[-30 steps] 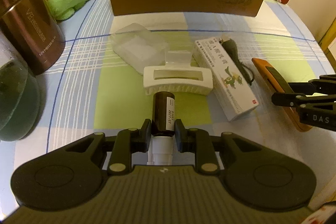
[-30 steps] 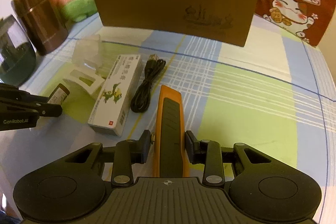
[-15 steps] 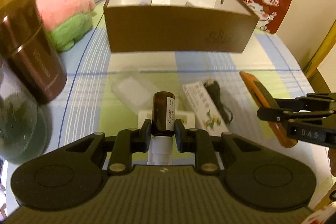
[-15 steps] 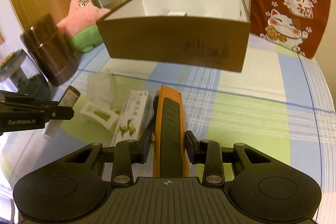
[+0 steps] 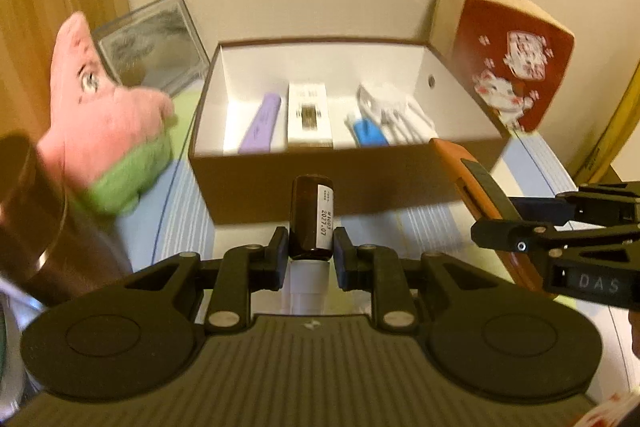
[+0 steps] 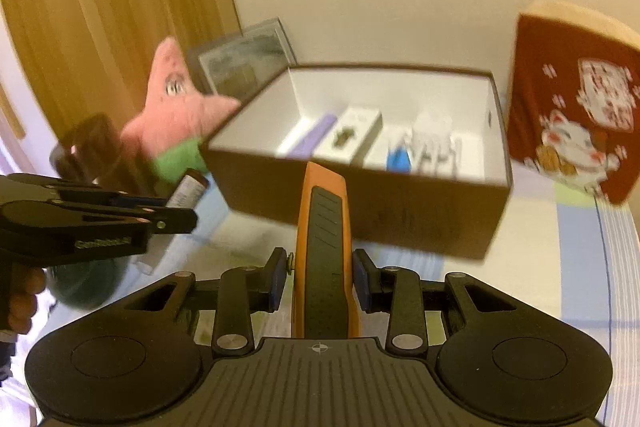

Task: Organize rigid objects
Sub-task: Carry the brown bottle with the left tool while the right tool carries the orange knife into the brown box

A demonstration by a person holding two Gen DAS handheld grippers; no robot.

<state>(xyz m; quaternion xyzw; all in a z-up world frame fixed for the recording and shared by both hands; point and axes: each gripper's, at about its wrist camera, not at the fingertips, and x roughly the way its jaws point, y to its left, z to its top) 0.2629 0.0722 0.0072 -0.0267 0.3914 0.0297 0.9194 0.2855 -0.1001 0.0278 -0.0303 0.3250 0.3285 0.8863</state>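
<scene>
Cream wall with three sockets fills the background now, which wasn't in shot at all a second ago, when both cameras were looking down at the checked tablecloth [image 5: 532, 163] and the loose stuff on it. Both grippers have come up off the cloth and tilted forward, so you can look straight into the brown box [image 5: 280, 183] instead of at its front wall. The clear case, white clip, medicine carton and cable that were ahead of the fingers have dropped out of view.

Left gripper [image 5: 307, 253] is clamped on the little brown bottle [image 5: 311, 217], same grip as before: jaws nearly closed around its lower body, white cap end pointing back toward the camera, label facing right. The box sits just ahead of and below the bottle's tip. Inside it, further ahead: a purple bar [image 5: 260, 125], a white carton [image 5: 309, 115], a blue thing [image 5: 369, 133] and some white bits, blurry.

Right gripper [image 6: 319, 281] is pinched on the orange tool [image 6: 323, 227], held lengthwise between the fingers, its far tip reaching the box's near wall [image 6: 400, 223]. Left gripper shows off to its left [image 6: 160, 223].

Pink star plush [image 5: 100, 115] and brown canister [image 5: 28, 207] sit left of the left gripper, a red cat cushion [image 5: 516, 63] off to the right.
</scene>
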